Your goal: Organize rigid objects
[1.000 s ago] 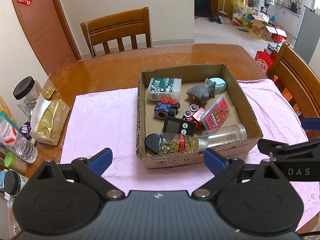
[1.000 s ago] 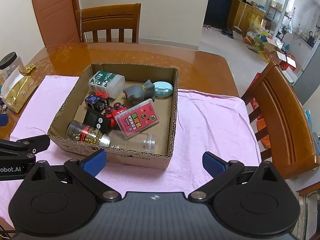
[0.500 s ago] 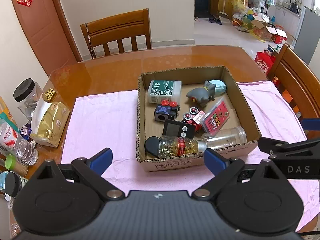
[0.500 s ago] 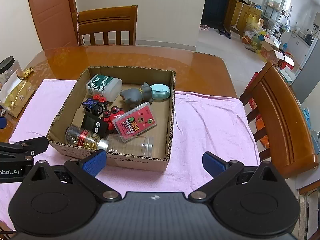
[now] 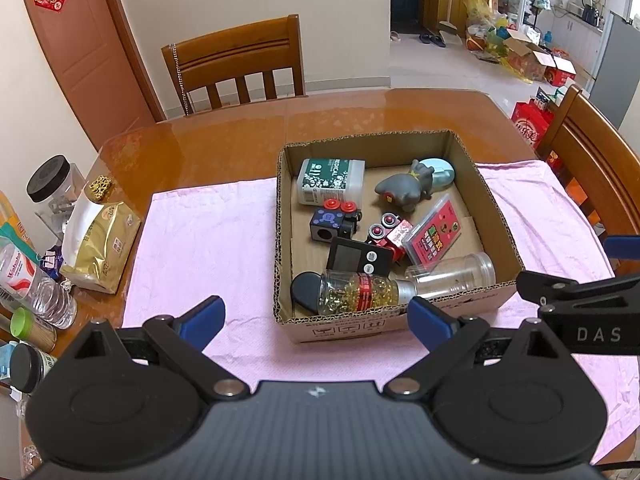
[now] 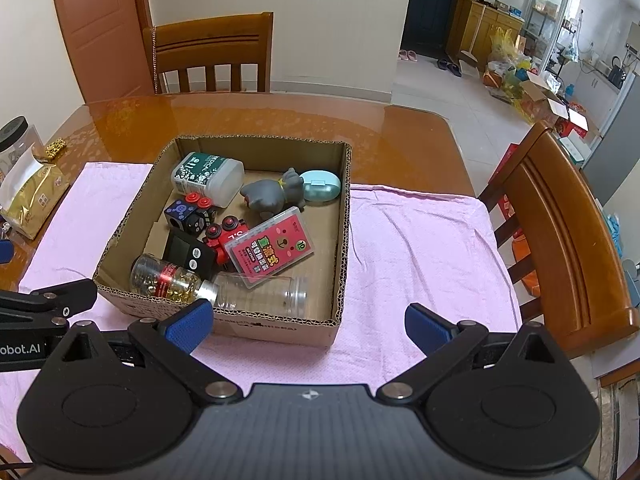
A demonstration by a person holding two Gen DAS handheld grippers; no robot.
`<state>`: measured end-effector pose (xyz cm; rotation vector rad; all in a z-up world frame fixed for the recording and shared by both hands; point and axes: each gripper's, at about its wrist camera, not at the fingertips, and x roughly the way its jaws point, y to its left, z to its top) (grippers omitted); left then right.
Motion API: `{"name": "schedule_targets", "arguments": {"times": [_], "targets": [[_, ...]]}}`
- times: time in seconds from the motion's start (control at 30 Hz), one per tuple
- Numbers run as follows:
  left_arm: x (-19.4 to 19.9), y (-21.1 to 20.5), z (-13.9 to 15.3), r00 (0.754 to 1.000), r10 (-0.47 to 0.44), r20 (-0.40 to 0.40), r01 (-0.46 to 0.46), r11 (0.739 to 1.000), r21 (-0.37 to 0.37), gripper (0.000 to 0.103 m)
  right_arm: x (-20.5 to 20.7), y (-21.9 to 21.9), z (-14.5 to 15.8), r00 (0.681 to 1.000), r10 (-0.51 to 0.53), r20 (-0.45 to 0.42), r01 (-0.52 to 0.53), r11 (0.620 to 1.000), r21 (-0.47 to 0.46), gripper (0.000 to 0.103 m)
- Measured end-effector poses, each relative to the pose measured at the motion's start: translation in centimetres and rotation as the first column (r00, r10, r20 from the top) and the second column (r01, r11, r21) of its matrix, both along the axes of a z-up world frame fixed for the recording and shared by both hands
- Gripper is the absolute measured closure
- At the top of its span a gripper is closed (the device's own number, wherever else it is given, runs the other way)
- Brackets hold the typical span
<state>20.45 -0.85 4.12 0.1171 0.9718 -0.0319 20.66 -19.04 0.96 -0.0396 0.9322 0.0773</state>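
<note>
A cardboard box (image 5: 496, 216) (image 6: 344, 240) rests on a pink cloth (image 5: 200, 248) (image 6: 420, 256). Inside lie a green-labelled bottle (image 5: 332, 180) (image 6: 206, 174), a grey toy animal (image 5: 404, 190) (image 6: 272, 196), a teal case (image 6: 320, 186), a blue cube toy (image 5: 330, 224), a red toy (image 6: 222, 236), a pink card case (image 5: 434, 236) (image 6: 270, 252), a black device (image 5: 358, 260), a bottle of gold capsules (image 5: 360, 292) (image 6: 168, 276) and a clear jar (image 5: 452, 274) (image 6: 264, 296). My left gripper (image 5: 316, 320) and right gripper (image 6: 308, 322) hover open and empty just before the box's near wall.
A gold bag (image 5: 100, 244), black-lidded jar (image 5: 52, 184) and water bottle (image 5: 32, 284) crowd the table's left edge. Wooden chairs stand at the far side (image 5: 236, 60) and at the right (image 6: 560, 232). The glossy wooden table (image 5: 240, 136) extends beyond the cloth.
Both grippers have drawn back slightly from the box and risen a little. Nothing in the box has moved.
</note>
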Motion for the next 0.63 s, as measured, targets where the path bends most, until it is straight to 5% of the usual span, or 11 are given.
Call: {"name": "schedule_targets", "arguments": {"times": [0.63], "targets": [[-0.19, -0.21, 0.39, 1.0, 0.003, 0.005, -0.003, 1.0, -0.004, 0.006, -0.11, 0.03, 0.22, 1.0, 0.0, 0.007, 0.0, 1.0, 0.003, 0.0]]}}
